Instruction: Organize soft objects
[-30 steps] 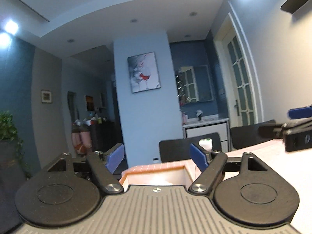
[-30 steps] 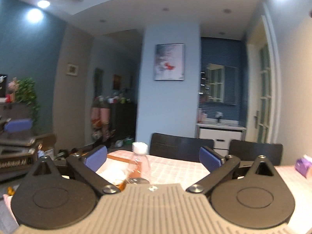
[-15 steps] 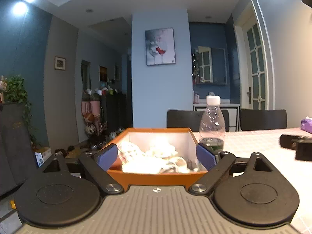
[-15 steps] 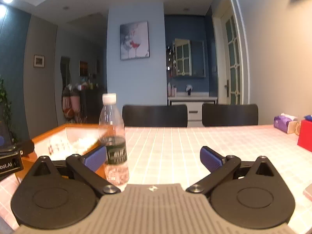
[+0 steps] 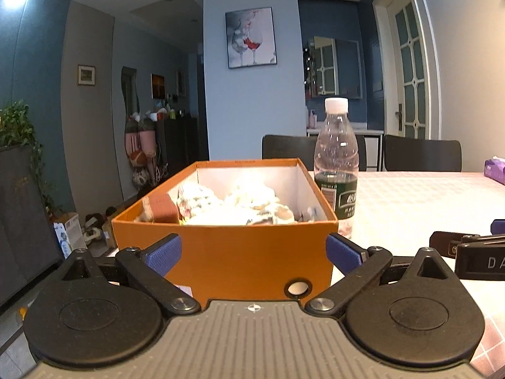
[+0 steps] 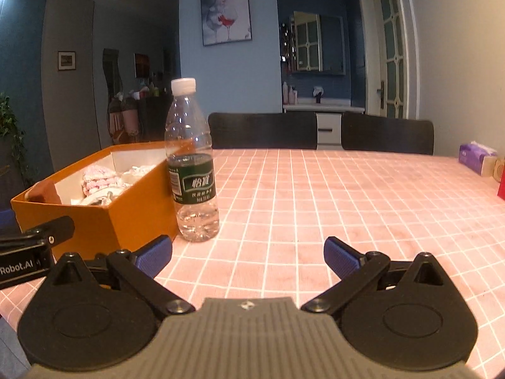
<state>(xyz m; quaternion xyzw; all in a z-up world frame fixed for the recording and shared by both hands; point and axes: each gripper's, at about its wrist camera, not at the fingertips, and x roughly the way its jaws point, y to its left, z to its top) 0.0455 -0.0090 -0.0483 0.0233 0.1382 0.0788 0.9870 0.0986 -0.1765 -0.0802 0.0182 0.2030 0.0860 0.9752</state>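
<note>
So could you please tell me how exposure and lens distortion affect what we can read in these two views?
Left wrist view: the soft items in the orange cardboard box are overexposed, details washed out; ceiling lights flare top left. Right wrist view: the box contents read better; fisheye bends the white door frame at the right edge.
</note>
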